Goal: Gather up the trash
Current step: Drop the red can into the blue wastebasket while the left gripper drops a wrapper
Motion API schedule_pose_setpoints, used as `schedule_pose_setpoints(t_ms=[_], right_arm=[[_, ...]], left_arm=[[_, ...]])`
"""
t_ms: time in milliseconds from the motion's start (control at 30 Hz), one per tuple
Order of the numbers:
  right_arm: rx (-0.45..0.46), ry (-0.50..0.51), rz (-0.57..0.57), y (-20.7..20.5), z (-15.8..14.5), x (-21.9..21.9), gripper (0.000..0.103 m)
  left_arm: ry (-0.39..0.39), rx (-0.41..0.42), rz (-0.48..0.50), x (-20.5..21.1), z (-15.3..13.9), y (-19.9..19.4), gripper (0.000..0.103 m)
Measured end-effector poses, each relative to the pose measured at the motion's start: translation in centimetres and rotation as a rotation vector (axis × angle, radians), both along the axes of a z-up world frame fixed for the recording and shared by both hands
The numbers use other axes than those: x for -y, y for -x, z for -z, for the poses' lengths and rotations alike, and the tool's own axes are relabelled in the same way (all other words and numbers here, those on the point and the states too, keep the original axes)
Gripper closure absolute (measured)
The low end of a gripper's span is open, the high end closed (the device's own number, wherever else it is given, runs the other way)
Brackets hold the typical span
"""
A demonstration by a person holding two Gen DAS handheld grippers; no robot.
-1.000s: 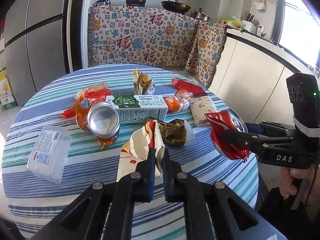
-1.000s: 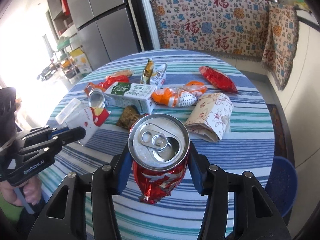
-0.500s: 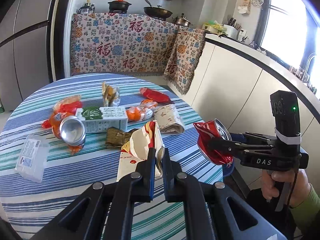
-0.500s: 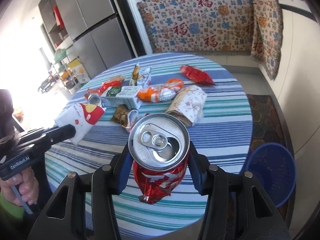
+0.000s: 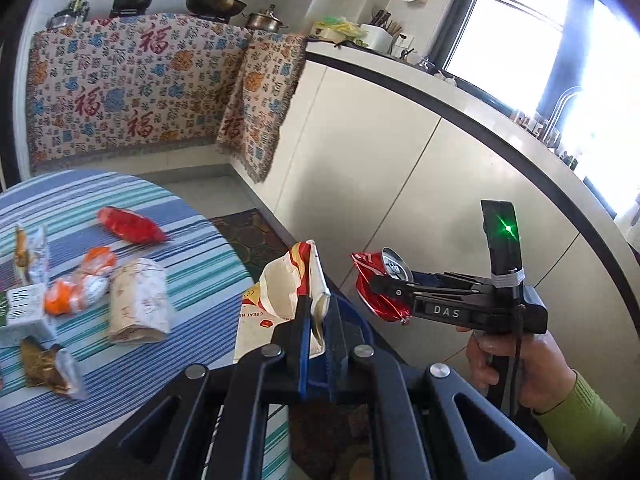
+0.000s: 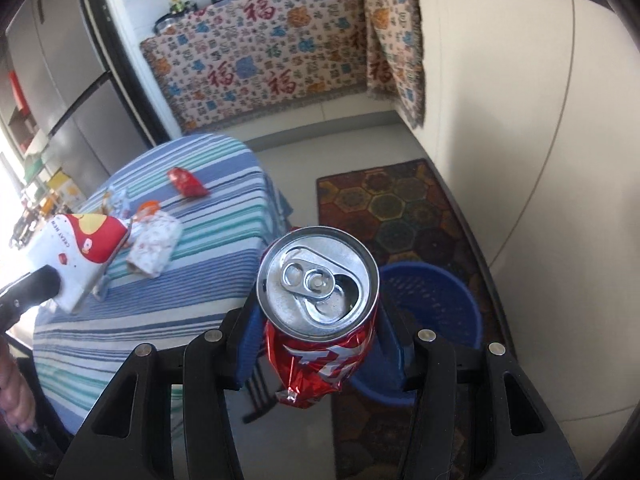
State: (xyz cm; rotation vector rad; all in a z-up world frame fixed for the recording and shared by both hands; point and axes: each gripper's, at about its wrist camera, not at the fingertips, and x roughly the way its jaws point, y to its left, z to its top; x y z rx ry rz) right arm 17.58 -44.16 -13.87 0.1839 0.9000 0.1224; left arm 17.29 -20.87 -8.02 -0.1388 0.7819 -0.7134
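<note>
Two claws, both loaded: left claw (image 5: 316, 320) clenched on paper bag (image 5: 276, 304) past worktop (image 5: 120, 360) edge; right claw (image 6: 320, 344) gripping crushed red can (image 6: 320, 320), above blue basket (image 6: 436, 300) on floor.

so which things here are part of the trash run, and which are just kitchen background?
Job:
- crushed red can, clamped in right gripper
- white-and-red paper bag, pinched in left gripper
- blue basket on the floor
- red packet, orange wrapper, floral paper wrap on striped table

Background:
- patterned cloth
- pots
- floor mat
- fridge
</note>
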Motion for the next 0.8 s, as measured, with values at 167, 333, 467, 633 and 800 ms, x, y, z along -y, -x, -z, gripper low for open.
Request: schedule_pose_setpoints(t_ms=[167,333,467,633,800], right_arm=[[-0.050,-0.006,0.066,-1.9,2.1,4.4,0.050],[-0.064,-0.027,0.122,-2.0,4.6,7.2,0.050],[-0.069,-0.021,0.126,-2.1,5.0,8.3,0.050],[-0.095,-0.065,0.164,-2.8,5.8,10.1,0.050],[-0.103,-0.073,0.174,-3.5,6.1,10.5,0.050]], left_arm=[[0.003,-0.074,0.053,5.8,2.9,-3.1,0.096],[-0.032,-0.121,0.086,10.3,6.4,-5.0,0.096],[-0.054,-0.145,0.112,13.2,8.5,-6.0,0.096],[-0.069,-0.176,0.121,15.6,10.6,-6.9,0.096],[-0.072,-0.198,0.125,16.6,12.0,-7.2,0.096]])
